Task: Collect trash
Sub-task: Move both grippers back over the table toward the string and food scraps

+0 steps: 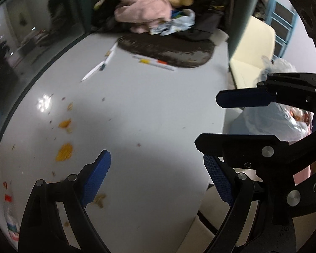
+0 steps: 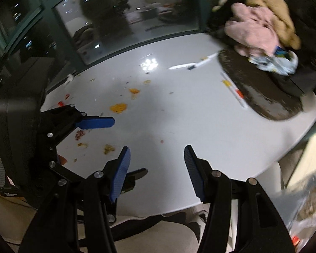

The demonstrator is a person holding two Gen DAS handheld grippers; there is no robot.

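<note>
Both tools are over the white counter (image 1: 153, 105) now, and both are empty. The left tool (image 1: 155, 177) has its blue pads spread wide with only bare counter between them. The right tool (image 2: 155, 164) stands spread too, nothing in its gap.

The trash is the scatter of scraps at the left of the counter: two orange peels (image 1: 64, 150) and, nearer, brownish crumbs (image 1: 100, 199) just beside the left tool's left pad. From the right wrist the same peels (image 2: 118, 107) show beyond the left tool's pads, with a reddish bit (image 2: 80, 135) and a yellow-brown crumb (image 2: 108, 148) closer in.

My read on handling: these scraps look light, thin and soft, lying flat on a glossy top, so they will likely slide away from a pad. The bigger peels look best taken edge-on, one pad either side. The crumbs seem too small to pinch; pushing them together looks safer.

A clear bag (image 1: 269, 122) hangs off the right edge of the counter, the likely bin. Pens (image 1: 94, 69) and a heap of clothes (image 1: 143, 12) lie at the far end; whether they count as trash I cannot tell.
</note>
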